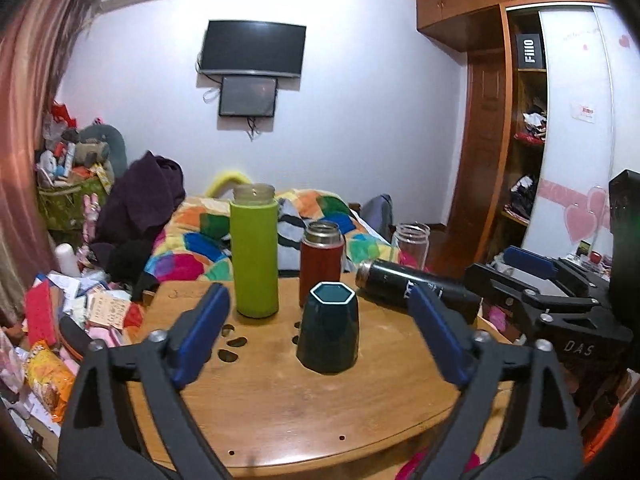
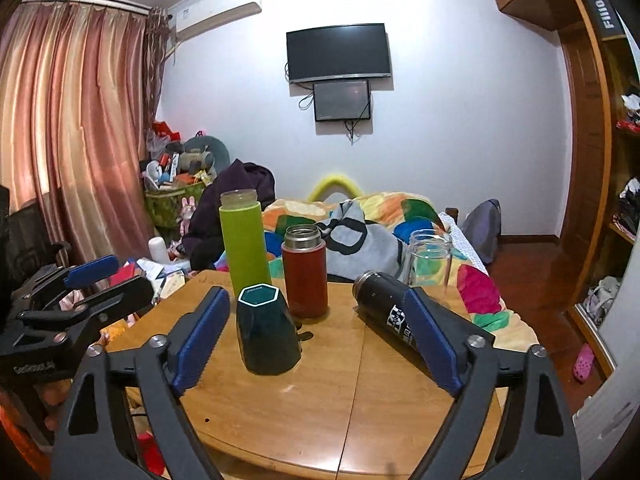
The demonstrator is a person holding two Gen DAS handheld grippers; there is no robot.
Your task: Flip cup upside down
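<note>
Readable on a black box (image 1: pixel 529 51) high in the wardrobe (image 1: pixel 486 120): "FIIO". Stamped on the body of the right hand-held gripper where it shows at the edge of the left wrist view: "DAS". White lettering on the black bottle (image 2: pixel 394 312), too blurred to read.

Dark teal cup (image 1: pixel 329 330) with a six-sided top, standing on the round wooden desk (image 1: pixel 320 420), wider end down and narrower six-sided end up; whether that upper end is an open mouth or a closed base, impossible to tell. Cup sitting ahead of the left hand-held gripper (image 1: pixel 320 330), centred in the gap between its wide-spread blue pads (image 1: pixel 202 336), touching neither. In the right wrist view, cup (image 2: pixel 267 330) just inside the left pad of the right hand-held gripper (image 2: pixel 318 330), also spread wide and holding nothing, apart from both pads (image 2: pixel 430 342).

Both tools levelled low over the near edge of the desk, pointing toward the far wall, side by side, each visible at the margin of the other's view.

Behind the cup: tall green bottle (image 1: pixel 255 252) and shorter red flask (image 1: pixel 321 262), both upright and uncapped. Black bottle lying on its side to the right, clear glass jar (image 2: pixel 428 258) upright beyond it. Farther back, bed with patchwork quilt (image 2: pixel 420 216), two dark screens (image 2: pixel 339 54) on the wall, pink curtains (image 2: pixel 76 128) at left.
</note>
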